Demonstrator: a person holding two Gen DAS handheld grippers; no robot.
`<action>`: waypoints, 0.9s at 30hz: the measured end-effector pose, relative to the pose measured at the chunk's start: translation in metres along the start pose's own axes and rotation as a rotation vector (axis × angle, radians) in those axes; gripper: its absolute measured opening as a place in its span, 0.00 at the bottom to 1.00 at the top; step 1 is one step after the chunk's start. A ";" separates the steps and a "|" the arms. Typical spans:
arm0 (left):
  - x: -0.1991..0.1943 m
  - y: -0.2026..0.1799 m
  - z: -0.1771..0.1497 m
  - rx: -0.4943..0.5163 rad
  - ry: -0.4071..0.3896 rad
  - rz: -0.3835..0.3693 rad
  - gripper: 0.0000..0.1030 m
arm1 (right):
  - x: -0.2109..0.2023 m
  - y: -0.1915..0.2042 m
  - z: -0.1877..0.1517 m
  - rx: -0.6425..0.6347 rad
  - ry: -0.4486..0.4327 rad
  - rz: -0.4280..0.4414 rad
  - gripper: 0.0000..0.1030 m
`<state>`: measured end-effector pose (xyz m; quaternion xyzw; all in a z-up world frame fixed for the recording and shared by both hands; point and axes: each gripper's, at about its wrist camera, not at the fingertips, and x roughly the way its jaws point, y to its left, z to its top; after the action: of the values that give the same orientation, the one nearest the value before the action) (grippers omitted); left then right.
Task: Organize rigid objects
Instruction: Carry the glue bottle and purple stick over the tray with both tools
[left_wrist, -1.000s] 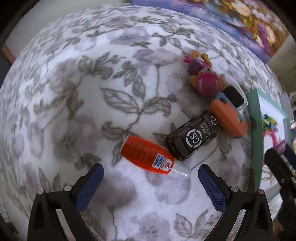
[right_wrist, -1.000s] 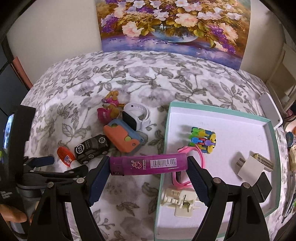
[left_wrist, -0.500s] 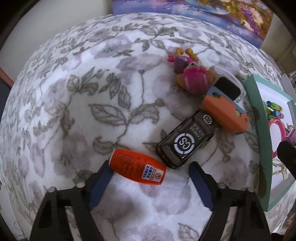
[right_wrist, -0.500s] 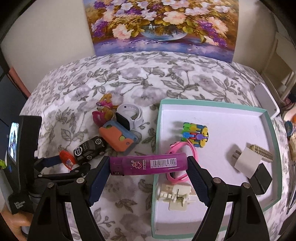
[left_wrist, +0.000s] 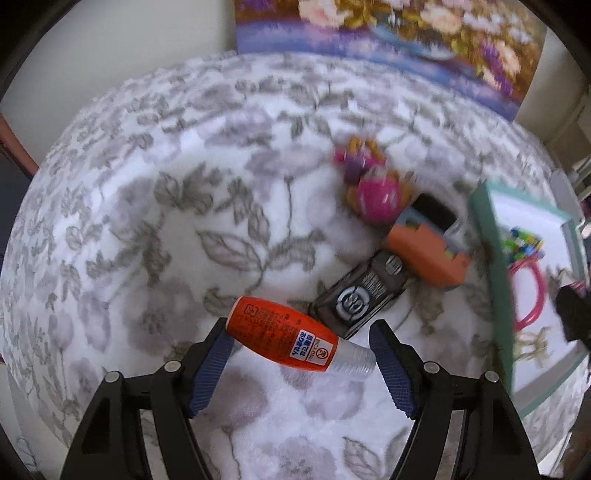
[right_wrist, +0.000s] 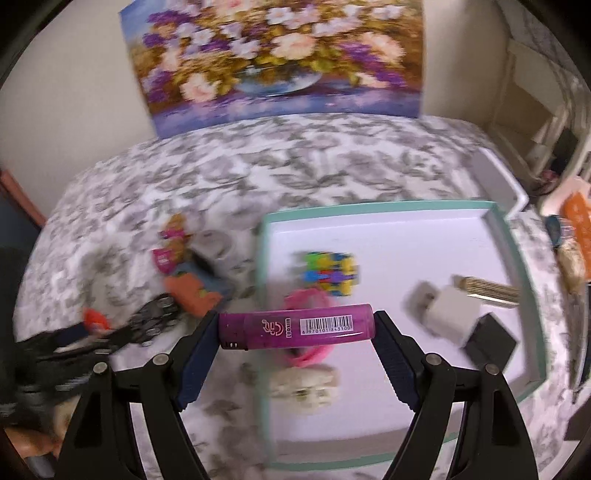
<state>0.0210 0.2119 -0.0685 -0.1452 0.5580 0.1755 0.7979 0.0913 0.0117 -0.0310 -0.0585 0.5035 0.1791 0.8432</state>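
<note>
Left and right wrist views over a surface covered by a floral cloth (left_wrist: 155, 229). A flower painting (right_wrist: 280, 59) leans against the wall at the far edge. On the cloth lies a cluster of small things: a pink and yellow toy figure (left_wrist: 373, 188), an orange case (left_wrist: 424, 251) touching a dark-faced watch (left_wrist: 434, 212), and a black toy car (left_wrist: 360, 297) just beside the case. To the right sits a teal-rimmed tray (right_wrist: 380, 205) with a white floor; it holds a multicoloured block toy (right_wrist: 328, 273), a pink ring (right_wrist: 306, 356), a white clip (right_wrist: 304, 386), a white plug (right_wrist: 445, 314), a black block (right_wrist: 489, 343) and a tan strip (right_wrist: 487, 290).

The left hand-held gripper (left_wrist: 301, 349) is closed to a narrow span on an orange bottle with a clear cap (left_wrist: 286, 338), gripped end to end; the bottle lies tilted just in front of the toy car. Whether it rests on the cloth or is raised cannot be told.

The right hand-held gripper (right_wrist: 295, 330) clamps a purple tube (right_wrist: 295, 326) lengthwise between its blue pads (right_wrist: 195, 360), barcode facing up, above the tray's near-left edge and over the pink ring. Both views are blurred.
</note>
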 end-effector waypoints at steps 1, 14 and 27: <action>-0.009 -0.001 0.002 -0.003 -0.019 -0.013 0.76 | 0.000 -0.006 0.001 0.009 0.000 -0.017 0.80; -0.046 -0.072 0.019 0.129 -0.091 -0.124 0.76 | 0.005 -0.070 0.020 0.120 -0.018 -0.134 0.80; -0.027 -0.182 0.026 0.311 -0.079 -0.127 0.76 | 0.007 -0.140 0.026 0.266 -0.018 -0.222 0.80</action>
<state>0.1149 0.0566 -0.0281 -0.0482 0.5365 0.0420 0.8415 0.1660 -0.1091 -0.0357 0.0000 0.5056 0.0173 0.8626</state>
